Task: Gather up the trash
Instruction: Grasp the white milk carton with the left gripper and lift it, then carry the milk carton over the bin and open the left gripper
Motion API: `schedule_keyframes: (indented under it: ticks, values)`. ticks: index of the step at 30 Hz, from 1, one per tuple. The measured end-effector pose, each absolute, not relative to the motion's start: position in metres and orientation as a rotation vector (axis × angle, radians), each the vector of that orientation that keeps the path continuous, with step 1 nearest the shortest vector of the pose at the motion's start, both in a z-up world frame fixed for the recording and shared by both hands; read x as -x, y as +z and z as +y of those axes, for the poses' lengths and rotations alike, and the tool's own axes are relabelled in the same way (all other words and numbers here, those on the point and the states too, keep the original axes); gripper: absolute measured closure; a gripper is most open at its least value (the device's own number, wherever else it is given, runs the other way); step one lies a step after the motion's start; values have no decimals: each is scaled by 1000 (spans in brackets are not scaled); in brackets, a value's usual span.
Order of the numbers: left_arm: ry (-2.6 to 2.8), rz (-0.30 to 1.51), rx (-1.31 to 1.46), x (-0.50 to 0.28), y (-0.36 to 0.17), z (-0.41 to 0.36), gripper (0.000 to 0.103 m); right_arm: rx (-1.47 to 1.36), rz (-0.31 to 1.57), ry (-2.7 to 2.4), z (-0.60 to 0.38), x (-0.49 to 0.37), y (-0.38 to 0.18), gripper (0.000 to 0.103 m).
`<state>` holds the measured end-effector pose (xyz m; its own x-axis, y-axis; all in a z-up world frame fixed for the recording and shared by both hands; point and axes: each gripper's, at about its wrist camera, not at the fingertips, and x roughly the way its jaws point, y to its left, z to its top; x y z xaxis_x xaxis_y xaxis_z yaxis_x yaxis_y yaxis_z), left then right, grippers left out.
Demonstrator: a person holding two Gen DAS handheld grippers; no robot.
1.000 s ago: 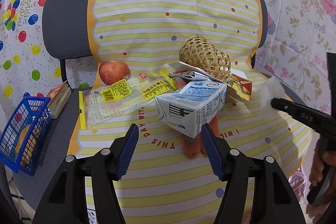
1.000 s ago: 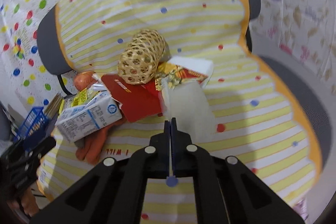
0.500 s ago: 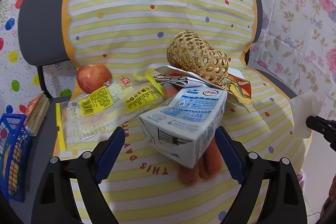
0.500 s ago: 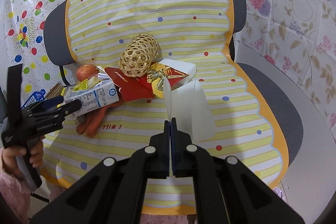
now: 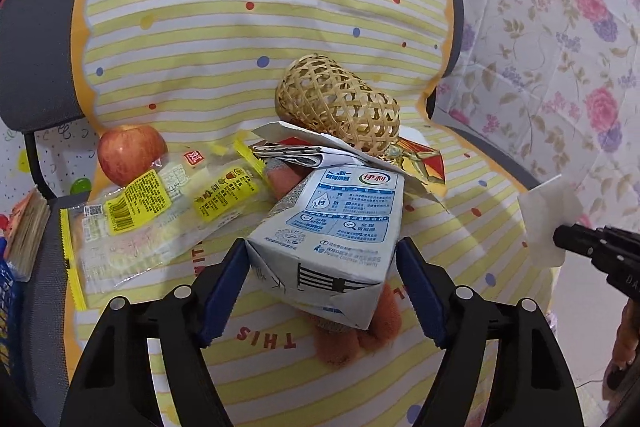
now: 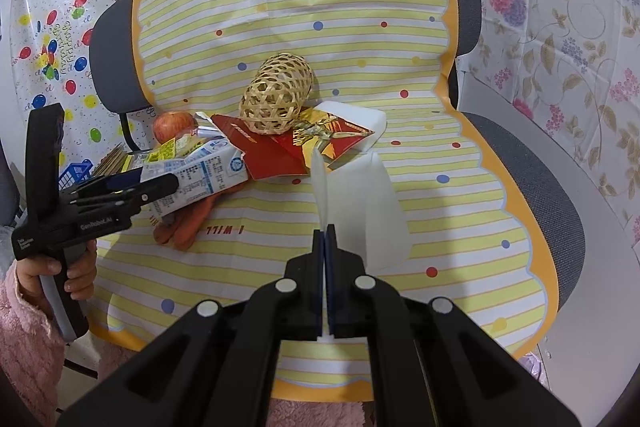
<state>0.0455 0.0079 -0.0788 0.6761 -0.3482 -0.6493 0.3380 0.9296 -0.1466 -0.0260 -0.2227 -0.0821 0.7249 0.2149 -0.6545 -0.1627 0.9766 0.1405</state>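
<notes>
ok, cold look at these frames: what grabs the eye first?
The white-and-blue milk carton, lying on an orange glove at the front of the clutter on the striped chair cover, with the left gripper closing around it. Then the right gripper, shut on a thin white sheet. Behind, a woven bamboo basket tops red packaging.

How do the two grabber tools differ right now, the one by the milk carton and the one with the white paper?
The left gripper stands wide, its jaws closing around the milk carton; the right gripper is shut flat on a thin white paper. The left one works low in the pile on the striped cloth; the right one hangs clear of the pile. Both are black with blue pads, each held by hand.
</notes>
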Motion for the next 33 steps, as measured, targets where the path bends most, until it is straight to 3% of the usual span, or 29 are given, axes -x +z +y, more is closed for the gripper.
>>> schedule_keyframes:
  ticks: [8,23,33]
  values:
    - [-338,737,-147,-45,-79,-14,30,-80,715,214,-223,37,-77,101]
    - [-296,567,-25,59,-18,-26,32,-131,664,206,-252,77,-65,101]
    - [-402,573,-66,92,-30,-88,32,-140,669,147,-277,110,-67,101]
